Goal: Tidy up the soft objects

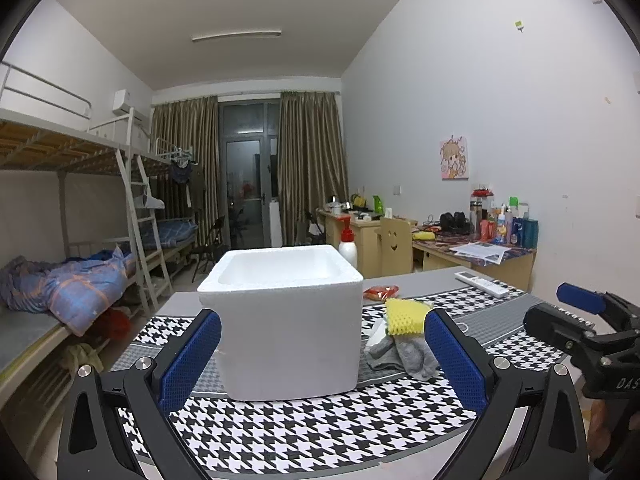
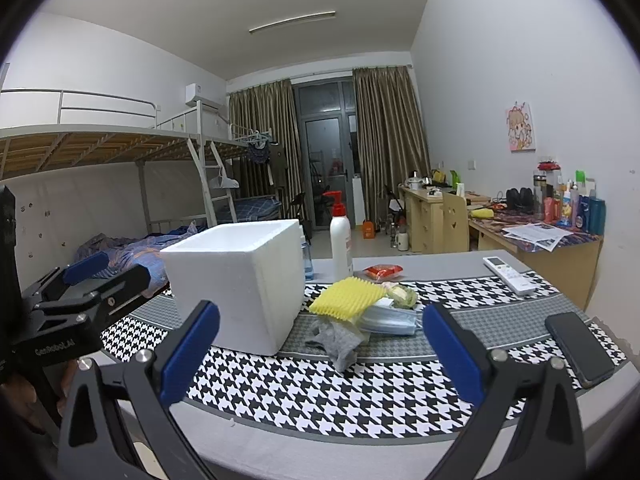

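Observation:
A white open-topped foam box [image 1: 288,320] stands on the houndstooth mat [image 1: 304,432]. My left gripper [image 1: 322,320] faces it with jaws wide open and nothing between the pads. Right of the box lies a heap of soft things: a yellow ridged sponge [image 2: 346,294], a grey sock [image 2: 336,340], a stack of blue face masks [image 2: 388,320] and a pale green wad [image 2: 402,294]. My right gripper [image 2: 320,314] is open too and empty, a short way in front of the heap. Each gripper shows in the other's view, the right gripper [image 1: 560,312] and the left gripper [image 2: 108,276].
A white bottle with a red pump [image 2: 340,240] stands behind the box beside a red packet [image 2: 384,271]. A white remote [image 2: 508,274] and a dark phone [image 2: 578,348] lie on the mat's right side. Bunk beds fill the left, cluttered desks the right wall.

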A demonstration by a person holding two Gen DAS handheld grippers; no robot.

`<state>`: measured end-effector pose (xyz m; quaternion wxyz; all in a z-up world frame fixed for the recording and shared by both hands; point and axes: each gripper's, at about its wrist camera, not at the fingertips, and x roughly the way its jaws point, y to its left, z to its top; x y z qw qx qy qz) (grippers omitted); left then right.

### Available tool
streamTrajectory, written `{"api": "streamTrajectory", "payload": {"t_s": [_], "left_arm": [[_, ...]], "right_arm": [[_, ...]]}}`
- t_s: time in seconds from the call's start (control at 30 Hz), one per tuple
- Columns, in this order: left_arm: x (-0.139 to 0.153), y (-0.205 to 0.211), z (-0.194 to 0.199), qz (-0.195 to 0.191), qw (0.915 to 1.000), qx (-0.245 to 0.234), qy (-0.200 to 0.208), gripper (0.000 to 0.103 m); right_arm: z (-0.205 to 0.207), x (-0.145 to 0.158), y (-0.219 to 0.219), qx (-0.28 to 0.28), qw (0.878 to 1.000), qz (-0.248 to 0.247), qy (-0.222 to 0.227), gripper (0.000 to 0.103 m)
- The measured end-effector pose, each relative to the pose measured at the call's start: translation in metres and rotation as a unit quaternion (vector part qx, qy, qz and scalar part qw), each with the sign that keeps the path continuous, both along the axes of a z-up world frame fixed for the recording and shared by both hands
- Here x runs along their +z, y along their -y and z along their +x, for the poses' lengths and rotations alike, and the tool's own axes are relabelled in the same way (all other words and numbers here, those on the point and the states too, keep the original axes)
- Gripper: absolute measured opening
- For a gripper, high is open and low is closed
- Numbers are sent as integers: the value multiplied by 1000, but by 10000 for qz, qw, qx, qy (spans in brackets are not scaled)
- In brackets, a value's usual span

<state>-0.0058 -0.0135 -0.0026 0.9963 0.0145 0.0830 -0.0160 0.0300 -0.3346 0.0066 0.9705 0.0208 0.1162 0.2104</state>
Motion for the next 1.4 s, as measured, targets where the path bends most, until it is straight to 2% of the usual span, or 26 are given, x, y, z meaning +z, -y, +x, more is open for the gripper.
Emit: {"api": "streamTrajectory", "payload": {"t_s": [0.57, 0.9, 1.4], "left_arm": [[-1, -3, 2, -43, 9997, 257, 0, 102], [-1, -1, 3, -15, 9998, 212, -36, 102], [-3, -1, 14, 61, 9996, 186, -193, 102]], "right_arm": [[3, -2, 2, -126, 9999, -47, -50, 103], [-3, 0, 3, -148, 9998, -38, 119, 103], [6, -3, 2, -219, 9996, -148, 28, 103]]}}
